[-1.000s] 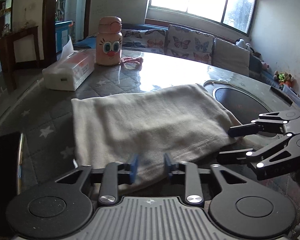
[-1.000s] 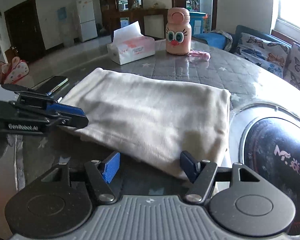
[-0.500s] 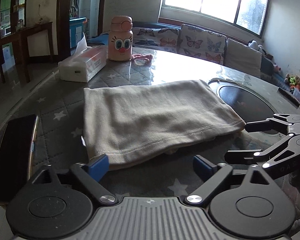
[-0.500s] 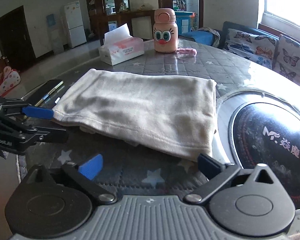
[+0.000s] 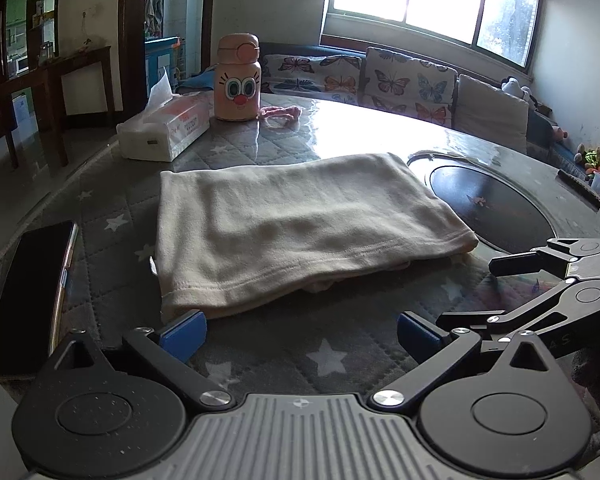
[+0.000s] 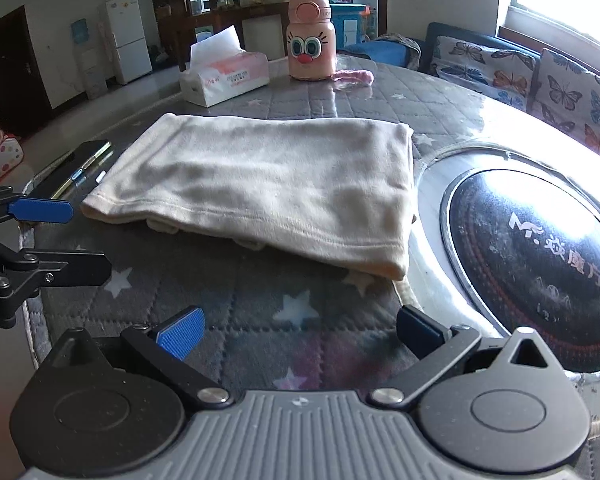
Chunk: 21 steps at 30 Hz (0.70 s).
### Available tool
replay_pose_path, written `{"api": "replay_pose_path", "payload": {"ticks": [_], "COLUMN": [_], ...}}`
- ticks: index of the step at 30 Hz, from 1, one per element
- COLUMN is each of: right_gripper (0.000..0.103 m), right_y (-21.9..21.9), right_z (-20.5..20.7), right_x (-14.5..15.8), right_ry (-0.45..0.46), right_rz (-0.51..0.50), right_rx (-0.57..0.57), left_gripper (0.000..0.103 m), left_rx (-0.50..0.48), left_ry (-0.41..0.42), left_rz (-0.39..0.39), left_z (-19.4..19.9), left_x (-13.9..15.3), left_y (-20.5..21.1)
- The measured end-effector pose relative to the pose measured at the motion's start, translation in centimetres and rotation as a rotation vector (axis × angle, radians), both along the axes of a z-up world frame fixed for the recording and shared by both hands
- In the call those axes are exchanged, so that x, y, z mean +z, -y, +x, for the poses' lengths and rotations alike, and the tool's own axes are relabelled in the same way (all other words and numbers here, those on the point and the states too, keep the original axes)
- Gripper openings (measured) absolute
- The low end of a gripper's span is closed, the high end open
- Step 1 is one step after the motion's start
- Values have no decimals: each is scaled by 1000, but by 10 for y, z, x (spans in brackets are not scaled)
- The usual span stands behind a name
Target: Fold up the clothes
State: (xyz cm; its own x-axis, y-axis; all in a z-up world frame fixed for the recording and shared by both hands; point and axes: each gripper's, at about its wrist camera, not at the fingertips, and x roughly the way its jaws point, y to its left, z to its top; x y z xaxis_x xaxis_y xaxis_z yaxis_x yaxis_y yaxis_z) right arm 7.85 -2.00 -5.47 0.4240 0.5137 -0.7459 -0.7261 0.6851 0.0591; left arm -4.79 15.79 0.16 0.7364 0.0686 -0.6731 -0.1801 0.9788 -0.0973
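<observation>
A cream garment [image 5: 292,232], folded into a flat rectangle, lies on the grey star-patterned table mat [image 5: 324,360]; the right wrist view shows the garment [image 6: 268,184] too. My left gripper [image 5: 300,334] sits just short of the garment's near left corner, its jaws opening wide with nothing between them. My right gripper [image 6: 300,332] stands open and empty in front of the near right corner. Each gripper shows in the other's view: the right gripper [image 5: 488,292] and the left gripper [image 6: 68,240], both clear of the cloth.
A tissue box [image 5: 168,132] and a pink cartoon-face bottle [image 5: 238,80] stand at the far side, with a pink strap [image 5: 280,112] beside the bottle. A dark phone [image 5: 28,300] lies at the left table edge. A round black cooktop [image 6: 540,256] is set in the table right of the garment.
Both grippers opened from narrow to wide and drew back from the garment's near edge. The cloth, which was between the left jaws, now lies free on the mat.
</observation>
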Motion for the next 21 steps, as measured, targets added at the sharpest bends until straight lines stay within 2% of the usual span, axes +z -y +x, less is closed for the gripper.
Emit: {"api": "replay_pose_path", "payload": {"ticks": [8,19,21], "right_gripper": [103,103,103], "right_y": [0,-1,-1], "right_z": [-5,-9,-9], "right_x": [-2,-6,-6], "right_ry": [15,46,47], "right_rz": [-16,-27,-27], "right_rx": [3,16,18], "left_gripper": [103,103,103], "left_rx": [18,70,84], "left_ry": [-17,-106,-110], "left_rz": [-12,-20,-42], "left_z": [3,14,14], "left_x": [-2,-15,-15], "left_y": [8,19,17]}}
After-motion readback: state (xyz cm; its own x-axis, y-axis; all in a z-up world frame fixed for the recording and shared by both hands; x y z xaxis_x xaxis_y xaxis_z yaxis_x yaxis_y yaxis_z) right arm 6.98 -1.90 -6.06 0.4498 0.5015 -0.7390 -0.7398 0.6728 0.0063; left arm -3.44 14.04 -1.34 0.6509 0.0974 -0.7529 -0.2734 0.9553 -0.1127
